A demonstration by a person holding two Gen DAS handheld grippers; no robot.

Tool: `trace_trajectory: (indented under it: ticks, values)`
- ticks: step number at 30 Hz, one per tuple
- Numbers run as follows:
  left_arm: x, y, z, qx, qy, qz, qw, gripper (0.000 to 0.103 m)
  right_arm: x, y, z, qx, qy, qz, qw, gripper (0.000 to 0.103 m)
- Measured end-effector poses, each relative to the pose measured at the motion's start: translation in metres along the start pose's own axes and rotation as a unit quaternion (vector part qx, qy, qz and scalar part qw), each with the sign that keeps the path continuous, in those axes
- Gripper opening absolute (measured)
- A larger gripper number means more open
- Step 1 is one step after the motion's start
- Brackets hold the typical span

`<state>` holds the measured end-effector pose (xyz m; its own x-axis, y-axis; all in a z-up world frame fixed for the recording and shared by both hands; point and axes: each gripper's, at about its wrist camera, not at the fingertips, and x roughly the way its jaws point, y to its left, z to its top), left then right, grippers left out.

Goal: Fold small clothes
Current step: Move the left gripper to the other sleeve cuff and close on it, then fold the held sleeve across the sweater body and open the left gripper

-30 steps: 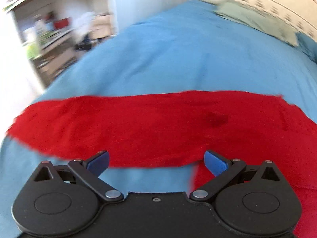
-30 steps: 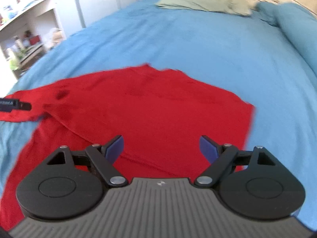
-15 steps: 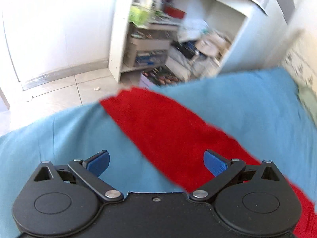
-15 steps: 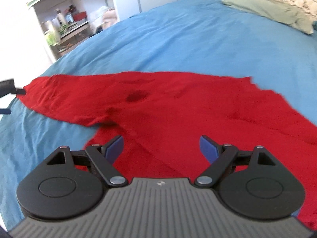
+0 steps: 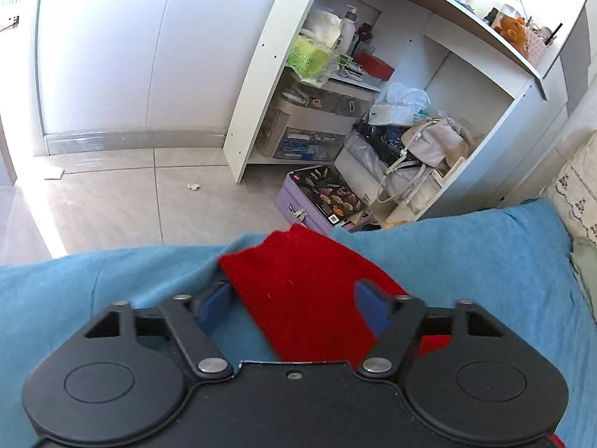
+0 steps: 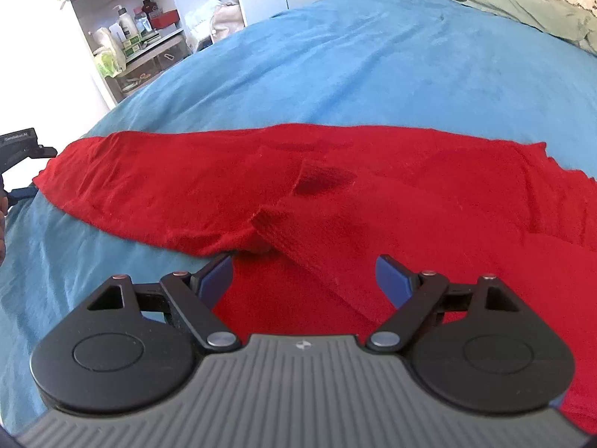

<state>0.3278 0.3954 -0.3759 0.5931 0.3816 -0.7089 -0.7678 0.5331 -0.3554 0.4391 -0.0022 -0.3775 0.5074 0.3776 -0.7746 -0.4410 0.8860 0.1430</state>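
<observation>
A red knit garment [image 6: 335, 194] lies spread across the blue bedspread [image 6: 354, 56], one long sleeve reaching left. In the left wrist view the sleeve's end [image 5: 298, 280] lies between the open fingers of my left gripper [image 5: 293, 308], at the bed's edge. The left gripper also shows at the far left of the right wrist view [image 6: 22, 145], at the sleeve's tip. My right gripper [image 6: 304, 280] is open, low over the garment where the sleeve meets the body, holding nothing.
Beyond the bed's edge are a tiled floor [image 5: 112, 201] and a white shelf unit [image 5: 373, 93] crammed with bottles, bags and boxes. A purple box [image 5: 321, 194] lies on the floor. A green pillow [image 6: 522, 3] lies at the head of the bed.
My left gripper has swung left along the sleeve to its end at the bed's edge, and its fingers now straddle the cuff. My right gripper has turned left and moved closer to the armpit.
</observation>
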Motion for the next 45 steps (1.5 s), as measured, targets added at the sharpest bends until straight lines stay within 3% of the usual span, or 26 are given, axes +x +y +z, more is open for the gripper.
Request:
trace_trajectory:
  ticks: [4,6,7,8,11,15,18,22,25,29,33,35,40,45]
  values:
    - [0.008,0.007,0.008,-0.018,0.004,0.010,0.9998,0.048,0.003,-0.003,0.004,0.013,-0.010,-0.003,1.000,0.099]
    - [0.009,0.008,0.008,-0.016,0.008,0.024,0.9995,0.025,0.004,-0.005,0.005,0.023,-0.013,-0.005,1.000,0.099]
    - [0.009,0.008,0.008,-0.014,0.012,0.029,0.9994,0.018,0.004,-0.006,0.006,0.028,-0.013,-0.006,1.000,0.099]
    - [0.008,0.008,0.009,-0.015,0.013,0.027,0.9994,0.003,0.003,-0.007,0.006,0.032,-0.013,-0.006,0.999,0.099]
    - [-0.001,0.002,0.011,-0.012,0.008,0.020,0.9997,0.004,-0.003,-0.010,0.008,0.039,-0.015,-0.007,0.999,0.099]
    - [-0.017,-0.033,0.013,0.028,-0.005,-0.032,0.9991,0.004,-0.018,-0.020,0.010,0.048,-0.027,-0.013,0.998,0.099]
    - [-0.034,-0.082,0.009,0.074,-0.015,-0.088,0.9933,0.004,-0.033,-0.035,0.011,0.062,-0.039,-0.021,0.997,0.099]
    - [-0.070,-0.167,-0.020,0.150,-0.015,-0.182,0.9715,0.004,-0.056,-0.062,0.008,0.085,-0.053,-0.031,0.995,0.099]
    - [-0.102,-0.230,-0.063,0.212,0.001,-0.253,0.9440,0.004,-0.077,-0.085,0.001,0.099,-0.062,-0.041,0.992,0.099]
    - [-0.138,-0.295,-0.139,0.268,0.059,-0.333,0.9020,0.004,-0.108,-0.115,-0.008,0.110,-0.071,-0.064,0.989,0.099]
    - [-0.151,-0.329,-0.219,0.314,0.112,-0.362,0.8702,0.004,-0.140,-0.149,-0.027,0.133,-0.075,-0.088,0.984,0.099]
    - [-0.144,-0.334,-0.255,0.321,0.148,-0.363,0.8620,0.004,-0.150,-0.164,-0.039,0.143,-0.070,-0.095,0.983,0.099]
    - [-0.122,-0.328,-0.317,0.349,0.177,-0.334,0.8577,0.004,-0.151,-0.197,-0.077,0.175,-0.058,-0.096,0.978,0.099]
    - [-0.121,-0.322,-0.343,0.389,0.177,-0.316,0.8470,0.004,-0.140,-0.213,-0.104,0.201,-0.050,-0.095,0.974,0.099]
